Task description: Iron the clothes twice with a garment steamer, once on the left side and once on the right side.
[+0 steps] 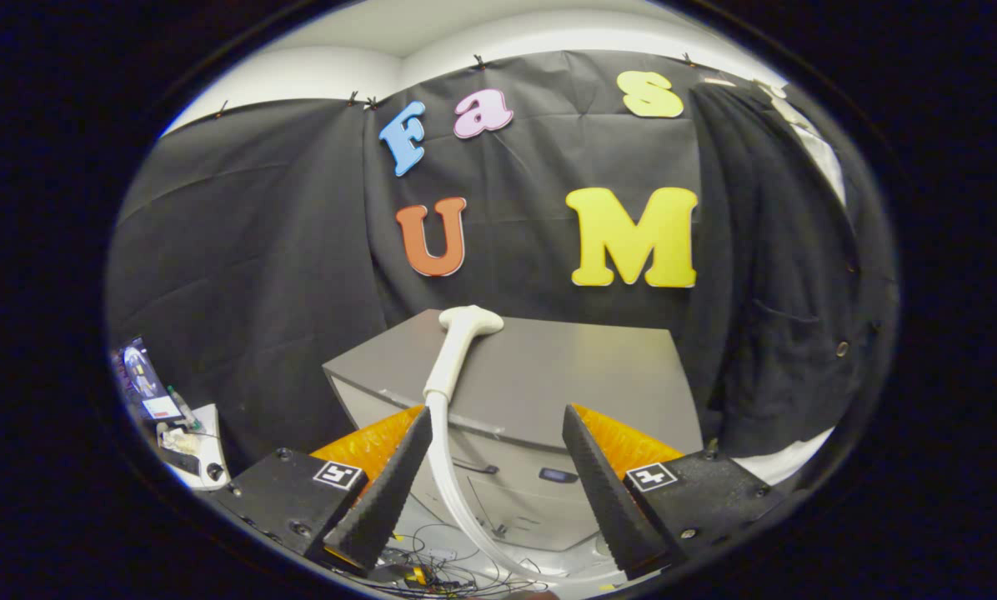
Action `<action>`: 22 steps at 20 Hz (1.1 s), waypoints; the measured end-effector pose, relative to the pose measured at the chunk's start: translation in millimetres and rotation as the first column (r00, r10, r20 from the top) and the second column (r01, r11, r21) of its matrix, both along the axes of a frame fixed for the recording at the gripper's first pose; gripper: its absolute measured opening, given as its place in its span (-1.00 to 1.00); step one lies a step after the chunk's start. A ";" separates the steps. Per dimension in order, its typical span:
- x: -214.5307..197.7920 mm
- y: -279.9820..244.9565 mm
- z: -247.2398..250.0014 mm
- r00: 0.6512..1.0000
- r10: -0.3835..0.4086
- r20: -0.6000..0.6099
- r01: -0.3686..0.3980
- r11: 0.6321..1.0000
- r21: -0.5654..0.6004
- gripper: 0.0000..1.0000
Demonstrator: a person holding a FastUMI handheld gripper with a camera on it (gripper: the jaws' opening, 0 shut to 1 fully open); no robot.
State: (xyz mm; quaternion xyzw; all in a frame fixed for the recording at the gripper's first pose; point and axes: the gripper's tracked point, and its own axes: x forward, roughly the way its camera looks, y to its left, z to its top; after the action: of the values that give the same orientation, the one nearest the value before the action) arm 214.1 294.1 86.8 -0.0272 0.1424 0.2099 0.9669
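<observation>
A white garment steamer head lies on top of a grey cabinet, its handle pointing toward me. Its white hose curves down over the cabinet's front between the fingers. A dark garment hangs against the booth wall to the right of the cabinet, with buttons along its edge. My gripper is open, well short of the steamer, with the hose passing close to the left finger and untouched by the right one.
Tangled cables lie on the floor below the cabinet. A small white stand with a screen and oddments sits to the left. The black cloth wall closes off the back.
</observation>
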 end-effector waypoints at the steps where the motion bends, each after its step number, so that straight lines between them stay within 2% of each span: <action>1: 13.6 10.0 2.8 1.000 0.024 -0.016 -0.024 1.000 0.002 1.00; 5: 63.1 54.5 12.2 0.990 0.119 -0.076 -0.119 0.993 0.010 0.98; 8: 92.4 89.5 5.1 0.976 0.160 -0.146 -0.161 0.987 0.007 0.96; 12: 135.9 116.0 -16.1 0.966 0.116 -0.229 -0.127 0.991 -0.031 0.95; 16: 162.1 128.9 -28.4 0.959 0.081 -0.272 -0.107 0.991 -0.082 0.88; 19: 175.2 129.3 -37.2 0.956 0.011 -0.292 -0.051 0.990 -0.129 0.84; 22: 181.0 140.0 -47.1 0.940 0.000 -0.341 -0.048 0.990 -0.132 0.68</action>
State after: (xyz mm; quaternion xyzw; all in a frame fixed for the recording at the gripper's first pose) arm 395.1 434.1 39.8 -0.0590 0.3213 0.2130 0.9208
